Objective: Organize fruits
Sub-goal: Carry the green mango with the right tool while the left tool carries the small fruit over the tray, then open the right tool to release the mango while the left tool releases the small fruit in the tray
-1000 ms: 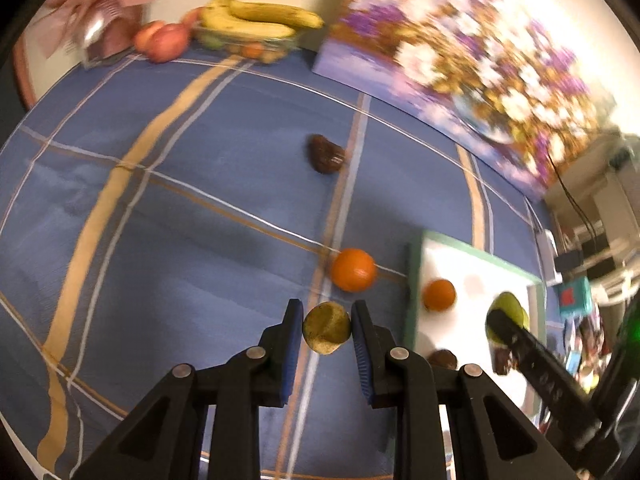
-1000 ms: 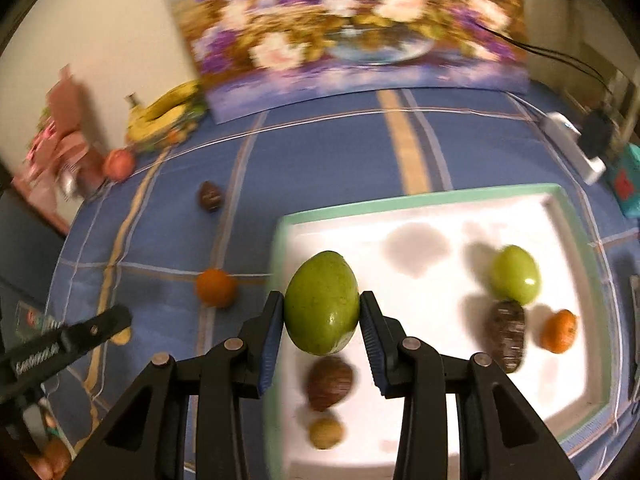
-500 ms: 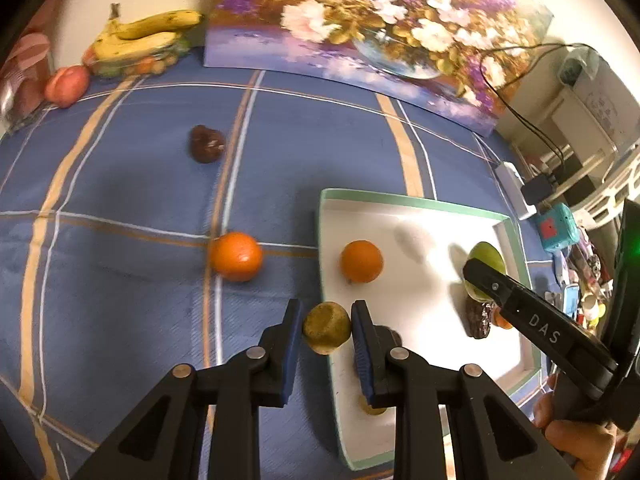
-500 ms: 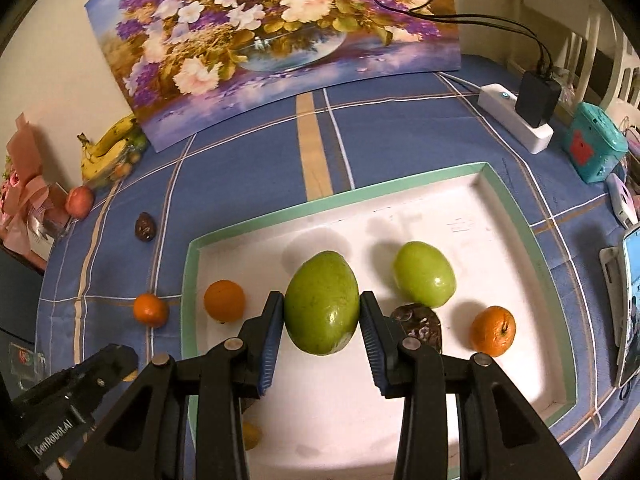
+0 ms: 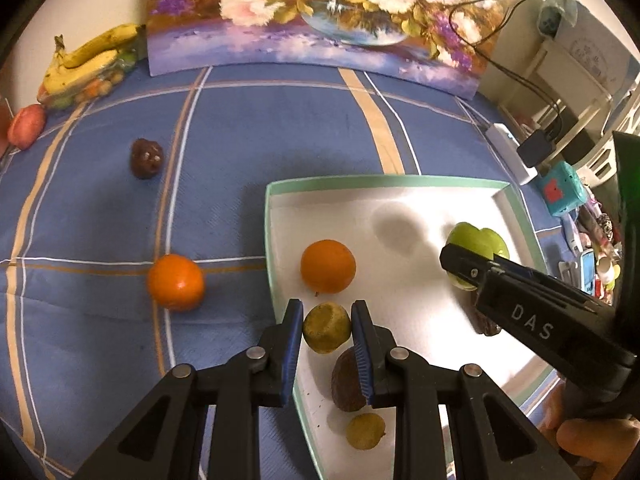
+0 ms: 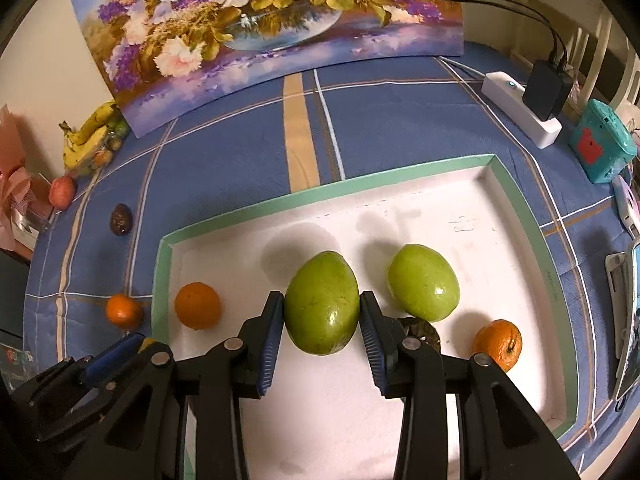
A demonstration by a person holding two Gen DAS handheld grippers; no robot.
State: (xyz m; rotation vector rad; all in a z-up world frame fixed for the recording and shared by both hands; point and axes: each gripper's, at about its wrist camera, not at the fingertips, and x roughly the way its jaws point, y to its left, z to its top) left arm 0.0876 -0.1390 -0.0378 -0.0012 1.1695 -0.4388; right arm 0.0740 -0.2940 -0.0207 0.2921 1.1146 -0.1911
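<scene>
Mango [image 6: 322, 307] pinched in right tongs [image 6: 322, 312], yellowish fruit [image 5: 326, 328] pinched in left tongs [image 5: 326, 330], above tray [image 5: 269, 240].

Blue plaid tablecloth [image 6: 400, 120] covers table. Floral painting [image 6: 260, 20] leans against cream wall [image 6: 48, 52]. White power strip [image 6: 520, 120] at right edge; white chair [image 6: 600, 48] beyond. Lighting warm

Yellow-green fruit [image 5: 327, 328] between left tongs [image 5: 326, 334]

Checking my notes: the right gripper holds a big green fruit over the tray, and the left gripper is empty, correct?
Not quite. The left wrist view shows the left gripper shut on a small yellow-green fruit. The right gripper does hold the big green fruit over the tray.
</scene>
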